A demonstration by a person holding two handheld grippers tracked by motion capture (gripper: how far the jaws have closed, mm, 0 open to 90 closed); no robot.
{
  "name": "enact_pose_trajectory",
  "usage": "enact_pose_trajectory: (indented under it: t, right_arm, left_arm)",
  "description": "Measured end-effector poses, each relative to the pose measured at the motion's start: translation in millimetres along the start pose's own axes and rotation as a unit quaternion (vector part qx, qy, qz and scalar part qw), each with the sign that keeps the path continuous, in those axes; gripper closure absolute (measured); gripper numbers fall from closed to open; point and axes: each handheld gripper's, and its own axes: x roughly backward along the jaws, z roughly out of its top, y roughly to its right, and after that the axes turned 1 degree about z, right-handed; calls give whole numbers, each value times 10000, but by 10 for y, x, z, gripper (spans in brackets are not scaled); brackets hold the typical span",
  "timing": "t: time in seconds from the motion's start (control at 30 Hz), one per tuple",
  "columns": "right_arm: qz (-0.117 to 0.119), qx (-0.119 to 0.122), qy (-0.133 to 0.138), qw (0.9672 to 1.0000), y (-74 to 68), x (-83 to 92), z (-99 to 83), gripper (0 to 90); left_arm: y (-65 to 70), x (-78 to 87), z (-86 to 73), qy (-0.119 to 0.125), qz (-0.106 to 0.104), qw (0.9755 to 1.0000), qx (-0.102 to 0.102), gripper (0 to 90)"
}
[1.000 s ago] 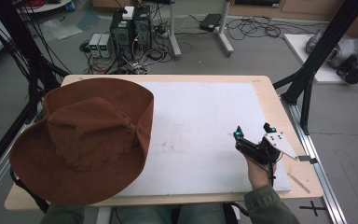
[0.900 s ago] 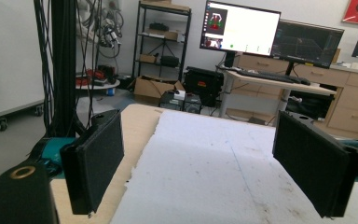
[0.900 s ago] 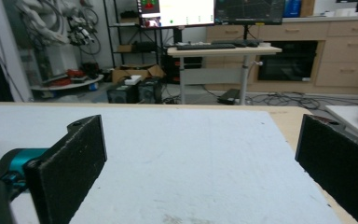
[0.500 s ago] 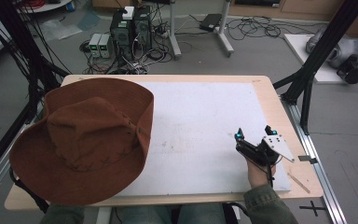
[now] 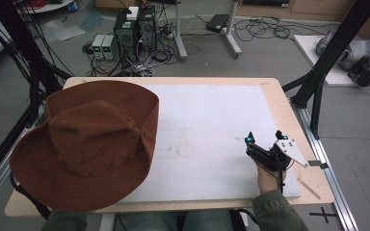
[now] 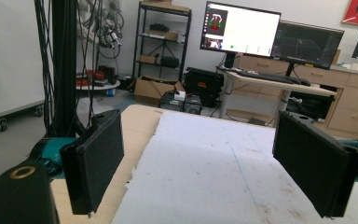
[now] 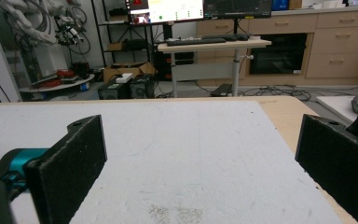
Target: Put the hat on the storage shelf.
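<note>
A wide-brimmed brown hat (image 5: 91, 144) on the person's head covers the left part of the table in the high view. My right gripper (image 5: 264, 136) is held by a hand at the table's front right, low over the white mat (image 5: 207, 115). Its jaws stand wide apart with nothing between them, as the right gripper view (image 7: 200, 154) also shows. In the left gripper view my left gripper (image 6: 200, 154) is open too, above the mat's left edge (image 6: 144, 140), and holds nothing.
The wooden table (image 5: 289, 110) has black frame posts (image 5: 327, 53) at its right and left. Computers and cables (image 5: 135, 29) lie on the floor beyond the far edge. A desk with monitors (image 6: 242, 32) stands farther back.
The right gripper has drifted slightly toward the table's front edge. The hat has hardly moved.
</note>
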Motion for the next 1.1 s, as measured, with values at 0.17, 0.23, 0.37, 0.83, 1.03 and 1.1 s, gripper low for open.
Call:
enact_pose_trajectory:
  t: [0.17,0.23,0.37,0.83,1.03,1.1]
  right_arm:
    - [-24,4,31,10000,4,11,5,15]
    - [-25,30,14,10000,-3,12,4,15]
    - [-24,58,30,10000,-8,22,6,15]
    - [-39,-53,-23,10000,48,27,9,15]
    - [2,-37,-49,10000,37,22,4,15]
    - [-6,-34,-63,10000,47,21,2,15]
  left_arm:
    - [-4,5,1,3,-10,10000,12,167]
    - [-8,8,1,14,-6,10000,32,167]
    - [-5,5,1,31,-19,10000,52,167]
    - [-11,2,-4,9,-14,10000,48,167]
    - [-5,-2,-6,4,-29,10000,41,167]
    - [-2,-1,-5,-4,-30,10000,20,168]
